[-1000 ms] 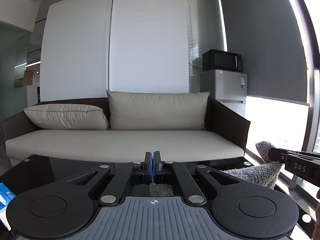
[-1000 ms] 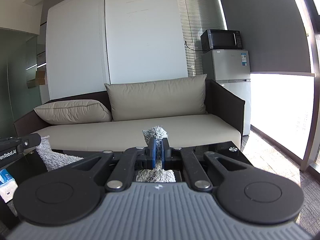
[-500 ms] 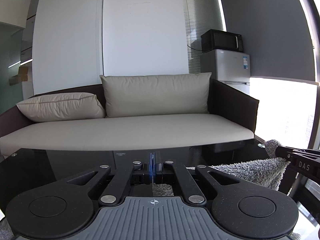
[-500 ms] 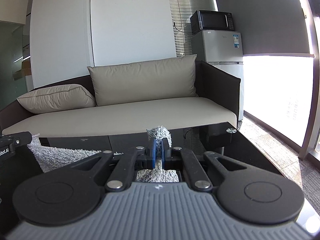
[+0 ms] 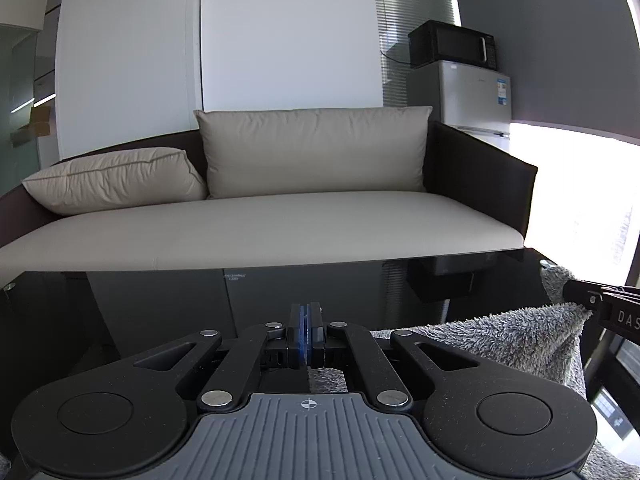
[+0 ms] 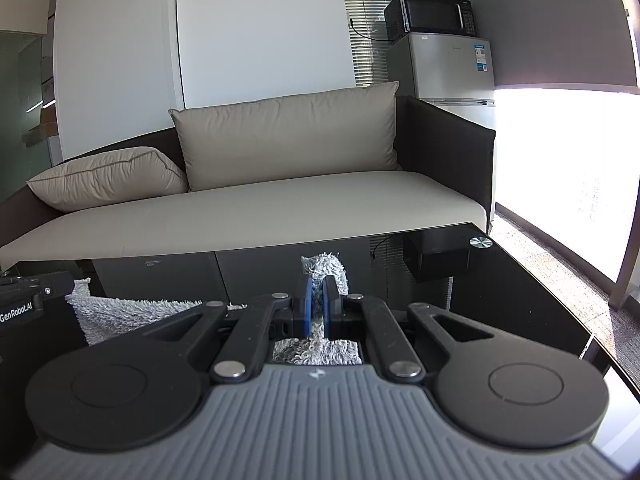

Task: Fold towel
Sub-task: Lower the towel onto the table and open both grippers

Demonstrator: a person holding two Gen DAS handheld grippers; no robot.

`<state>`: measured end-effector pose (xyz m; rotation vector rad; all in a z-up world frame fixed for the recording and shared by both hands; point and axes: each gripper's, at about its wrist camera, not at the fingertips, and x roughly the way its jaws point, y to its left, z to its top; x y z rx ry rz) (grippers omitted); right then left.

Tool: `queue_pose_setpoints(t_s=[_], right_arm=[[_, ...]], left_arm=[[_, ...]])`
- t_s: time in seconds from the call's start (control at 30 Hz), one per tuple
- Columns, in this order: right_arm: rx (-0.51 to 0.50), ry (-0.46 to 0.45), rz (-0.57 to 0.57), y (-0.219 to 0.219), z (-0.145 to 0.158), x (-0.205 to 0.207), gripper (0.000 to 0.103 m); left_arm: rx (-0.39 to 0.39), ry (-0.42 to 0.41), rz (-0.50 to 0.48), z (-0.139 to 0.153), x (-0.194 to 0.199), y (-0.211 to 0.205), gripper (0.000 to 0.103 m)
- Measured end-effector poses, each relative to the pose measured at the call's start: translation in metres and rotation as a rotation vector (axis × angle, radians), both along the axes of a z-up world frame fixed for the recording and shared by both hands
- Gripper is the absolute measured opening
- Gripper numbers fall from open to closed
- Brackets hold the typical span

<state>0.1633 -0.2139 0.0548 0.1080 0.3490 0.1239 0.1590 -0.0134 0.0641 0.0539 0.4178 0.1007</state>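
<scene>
Two grippers hold one grey shaggy towel (image 5: 500,336) over a black glass table (image 6: 500,280), which serves as the landmark here. In the right wrist view the towel (image 6: 324,270) pokes up in a small curl just past the fingertips of the right gripper (image 6: 318,304), whose blue pads are pinched narrow on the cloth, with more pile showing beneath the jaws near the camera. From there the fabric runs across the near part of the table toward the left gripper (image 6: 36,292), seen at the left edge of that view with white lettering on its dark body. In the left wrist view the left gripper (image 5: 305,334) has its blue pads pressed fully together; a patch of towel shows directly under them, but the cloth between the pads themselves is too thin to make out, so the grip is judged from the towel stretching away from it. The stretched edge reaches the right gripper (image 5: 600,304) at the right border of the table. Beyond the table's far edge stands a beige sofa (image 5: 256,224) with a dark frame, carrying a large back cushion (image 5: 312,148) and a smaller pillow (image 5: 116,180) to its left. Past the table's far right corner a black microwave (image 6: 432,14) sits on a small silver fridge (image 6: 452,68), beside a bright window.
</scene>
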Motion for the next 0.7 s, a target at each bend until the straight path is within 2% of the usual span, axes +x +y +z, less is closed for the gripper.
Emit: queue_pose_setpoints(t_s=[0.27, 0.37, 0.47, 0.7], right_arm=[[0.021, 0.069, -0.004, -0.006, -0.015, 0.023, 0.006], [0.03, 0.1, -0.01, -0.014, -0.022, 0.028, 0.009], [0.021, 0.122, -0.025, -0.02, -0.028, 0.031, 0.018], [0.017, 0.172, -0.026, -0.028, -0.038, 0.037, 0.019]], left_arm=[[0.01, 0.064, -0.003, -0.02, 0.024, 0.007, 0.001], [0.019, 0.09, -0.006, -0.031, 0.034, 0.008, 0.001], [0.022, 0.115, 0.001, -0.039, 0.043, 0.013, 0.001], [0.023, 0.173, 0.0, -0.053, 0.059, 0.026, 0.001]])
